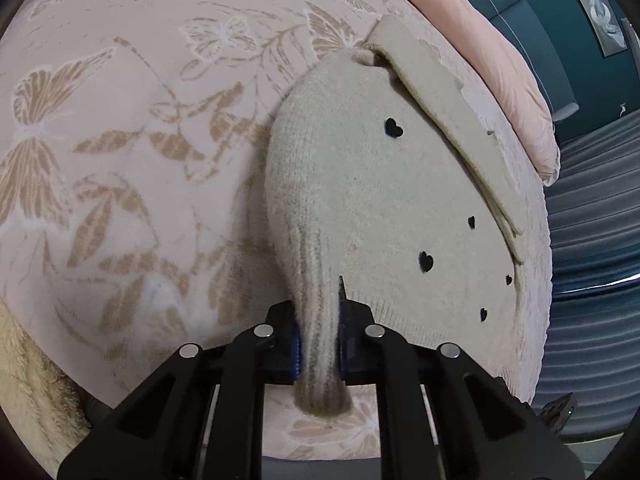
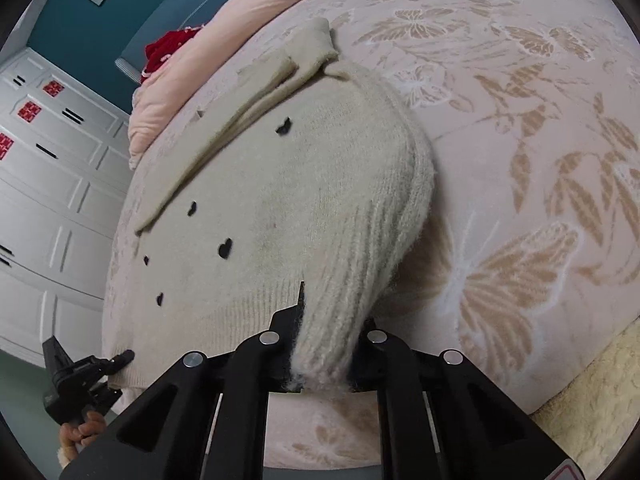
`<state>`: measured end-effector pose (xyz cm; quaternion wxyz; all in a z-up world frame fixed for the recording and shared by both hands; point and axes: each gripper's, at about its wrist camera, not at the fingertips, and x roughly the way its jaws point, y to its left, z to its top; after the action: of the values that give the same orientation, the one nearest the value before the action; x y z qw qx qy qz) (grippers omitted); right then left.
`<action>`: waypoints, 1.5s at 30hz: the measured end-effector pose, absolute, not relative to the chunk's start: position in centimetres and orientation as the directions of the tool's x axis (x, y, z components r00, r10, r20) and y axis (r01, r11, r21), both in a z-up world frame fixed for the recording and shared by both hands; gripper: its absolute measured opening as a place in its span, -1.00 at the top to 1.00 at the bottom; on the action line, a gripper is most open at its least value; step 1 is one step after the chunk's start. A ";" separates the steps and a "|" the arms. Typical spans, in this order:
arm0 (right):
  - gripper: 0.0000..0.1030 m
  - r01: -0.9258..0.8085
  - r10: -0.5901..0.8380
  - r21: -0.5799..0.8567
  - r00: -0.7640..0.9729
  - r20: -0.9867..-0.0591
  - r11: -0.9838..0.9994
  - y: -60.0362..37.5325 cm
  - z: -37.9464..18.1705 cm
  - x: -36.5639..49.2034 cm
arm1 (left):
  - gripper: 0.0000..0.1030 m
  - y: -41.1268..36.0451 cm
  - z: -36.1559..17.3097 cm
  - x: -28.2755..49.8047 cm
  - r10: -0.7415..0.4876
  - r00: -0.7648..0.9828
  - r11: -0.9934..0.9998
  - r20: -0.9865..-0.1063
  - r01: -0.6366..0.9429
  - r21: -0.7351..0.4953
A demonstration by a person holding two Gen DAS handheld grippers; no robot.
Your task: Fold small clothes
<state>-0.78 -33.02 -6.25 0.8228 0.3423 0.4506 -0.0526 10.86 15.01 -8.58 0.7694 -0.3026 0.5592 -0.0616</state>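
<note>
Lying on the bed (image 1: 120,160), the cream heart-dotted sweater (image 1: 380,200) is pinched by both hand-held grippers (image 1: 319,344) (image 2: 322,354).

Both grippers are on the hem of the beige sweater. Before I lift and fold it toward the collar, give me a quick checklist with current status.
1. Left gripper shut on the sweater's ribbed hem: ok, knit is bunched between the pads.
2. Right gripper shut on the hem: ok, the same kind of bunched grip.
3. Grips at opposite hem corners: ok, the left gripper shows at the far corner in the right wrist view.
4. Sleeve folded in over the body: ok, it lies diagonally across the knit.
5. Bedspread free of both grips: cannot tell, the fabric under the pads is hidden.
6. Landing area near the collar: ok, the pink pillow sits beyond it.
</note>
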 end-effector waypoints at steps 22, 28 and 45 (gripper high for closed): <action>0.82 -0.288 0.608 0.544 0.502 -0.615 0.788 -33.0 6.8 -14.5 | 0.87 19.3 0.9 -5.9 -0.541 0.299 0.810 -0.786 -0.067 -0.583; 0.79 -0.340 0.630 0.574 0.642 -0.438 0.745 -34.6 11.2 -13.1 | 0.86 18.6 7.2 -2.7 -0.574 0.416 0.788 -0.705 0.049 -0.613; -0.36 0.282 0.161 0.518 0.740 -0.653 0.808 -39.1 1.4 6.4 | 0.23 11.3 -4.8 20.5 -0.308 0.476 0.917 -0.824 -0.082 -0.390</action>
<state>6.41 -39.13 1.43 0.8803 0.3082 0.3591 -0.0343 20.47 11.33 -4.81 0.8373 -0.1922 0.5073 -0.0675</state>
